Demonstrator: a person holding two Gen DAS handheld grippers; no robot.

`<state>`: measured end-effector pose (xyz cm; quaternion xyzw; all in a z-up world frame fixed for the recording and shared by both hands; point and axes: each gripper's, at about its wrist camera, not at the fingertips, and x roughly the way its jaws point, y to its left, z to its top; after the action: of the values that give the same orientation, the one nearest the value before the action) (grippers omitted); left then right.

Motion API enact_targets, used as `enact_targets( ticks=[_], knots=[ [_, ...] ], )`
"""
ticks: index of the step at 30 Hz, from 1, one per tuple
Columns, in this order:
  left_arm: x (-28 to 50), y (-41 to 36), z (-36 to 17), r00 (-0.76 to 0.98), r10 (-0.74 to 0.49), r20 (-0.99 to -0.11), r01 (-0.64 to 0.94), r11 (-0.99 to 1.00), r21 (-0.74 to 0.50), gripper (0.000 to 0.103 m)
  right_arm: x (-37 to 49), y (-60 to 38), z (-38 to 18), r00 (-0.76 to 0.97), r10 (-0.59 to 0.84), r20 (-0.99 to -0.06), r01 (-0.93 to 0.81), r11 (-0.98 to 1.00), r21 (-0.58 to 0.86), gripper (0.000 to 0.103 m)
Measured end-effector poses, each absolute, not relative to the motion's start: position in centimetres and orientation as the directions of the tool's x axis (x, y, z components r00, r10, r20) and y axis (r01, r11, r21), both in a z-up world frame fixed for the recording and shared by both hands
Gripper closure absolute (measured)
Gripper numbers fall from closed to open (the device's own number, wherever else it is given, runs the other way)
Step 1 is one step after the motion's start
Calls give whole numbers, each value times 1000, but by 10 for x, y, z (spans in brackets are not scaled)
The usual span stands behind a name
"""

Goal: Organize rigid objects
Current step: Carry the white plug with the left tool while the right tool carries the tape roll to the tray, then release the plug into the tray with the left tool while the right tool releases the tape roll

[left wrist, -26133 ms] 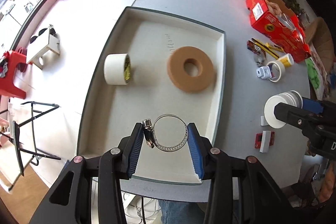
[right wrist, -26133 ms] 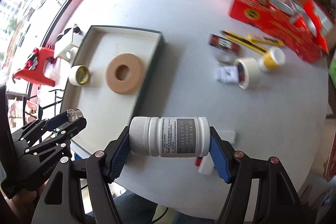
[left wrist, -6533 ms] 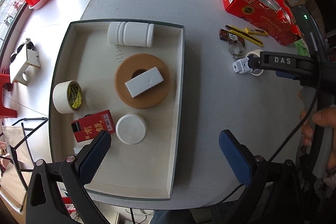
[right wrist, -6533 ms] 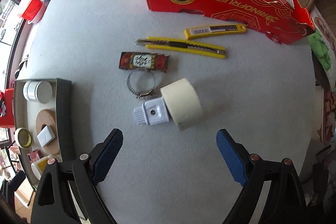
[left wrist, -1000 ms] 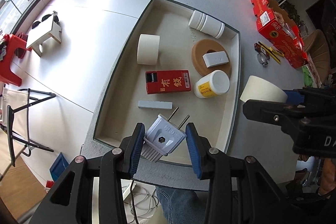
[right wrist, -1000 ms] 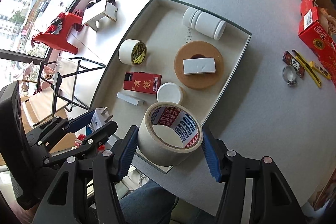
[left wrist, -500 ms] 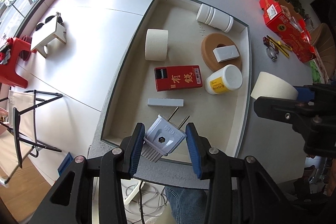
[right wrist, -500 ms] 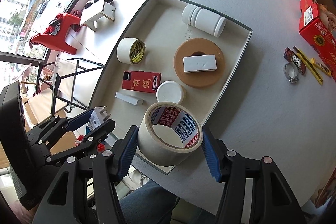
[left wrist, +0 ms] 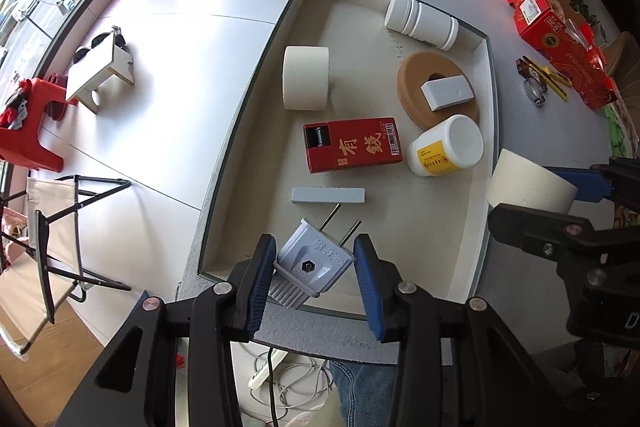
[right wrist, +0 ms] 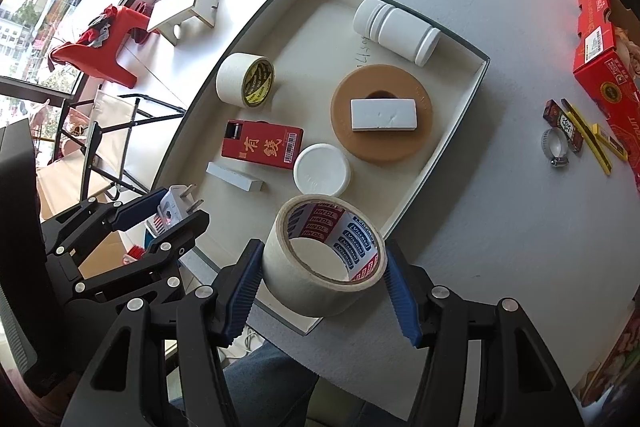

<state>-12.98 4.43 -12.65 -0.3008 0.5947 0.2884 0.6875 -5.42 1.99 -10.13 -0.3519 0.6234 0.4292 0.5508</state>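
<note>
My left gripper (left wrist: 316, 263) is shut on a grey two-pin plug (left wrist: 314, 261) and holds it above the near end of the tray (left wrist: 248, 99). My right gripper (right wrist: 322, 267) is shut on a roll of masking tape (right wrist: 324, 259) above the tray's near right corner (right wrist: 408, 207). In the tray lie a white bottle (left wrist: 420, 21), a brown ring (left wrist: 412, 87) with a white block (left wrist: 446, 93) on it, a tape roll (left wrist: 306, 78), a red box (left wrist: 352, 145), a white jar (left wrist: 448, 147) and a grey bar (left wrist: 328, 195).
On the grey table right of the tray lie a hose clamp (right wrist: 555, 143), a small dark packet (right wrist: 562, 123), yellow utility knives (right wrist: 588, 139) and a red carton (right wrist: 604, 47). Left of the table, on the floor, stand a red stool (left wrist: 24, 131), a white stool (left wrist: 98, 71) and a folding chair (left wrist: 52, 239).
Both grippers have moved slightly forward over the tray's near end, still holding the plug and the tape roll. Nothing in the tray has moved.
</note>
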Motion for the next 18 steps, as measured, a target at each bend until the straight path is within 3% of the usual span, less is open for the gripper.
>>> enact_targets(
  ticks=[13,15,16,17,18],
  knots=[
    [-126,43,-148,93,22,-995,-737,674,-54,56,-65,23,-135,-183,-33,-982,-912,379,157,42],
    [-128,46,-150,74,29,-997,-743,668,-35,39,-62,23,-137,-201,-34,-979,-905,389,173,41],
    [-130,48,-150,69,33,-997,-749,662,-30,36,-60,22,-138,-210,-36,-977,-899,399,179,38],
    [-133,50,-150,70,38,-997,-757,653,-29,32,-55,21,-139,-212,-35,-977,-894,411,179,32],
    [-136,53,-149,75,36,-997,-764,644,-34,21,-50,19,-139,-215,-31,-976,-885,428,181,17]
  ],
)
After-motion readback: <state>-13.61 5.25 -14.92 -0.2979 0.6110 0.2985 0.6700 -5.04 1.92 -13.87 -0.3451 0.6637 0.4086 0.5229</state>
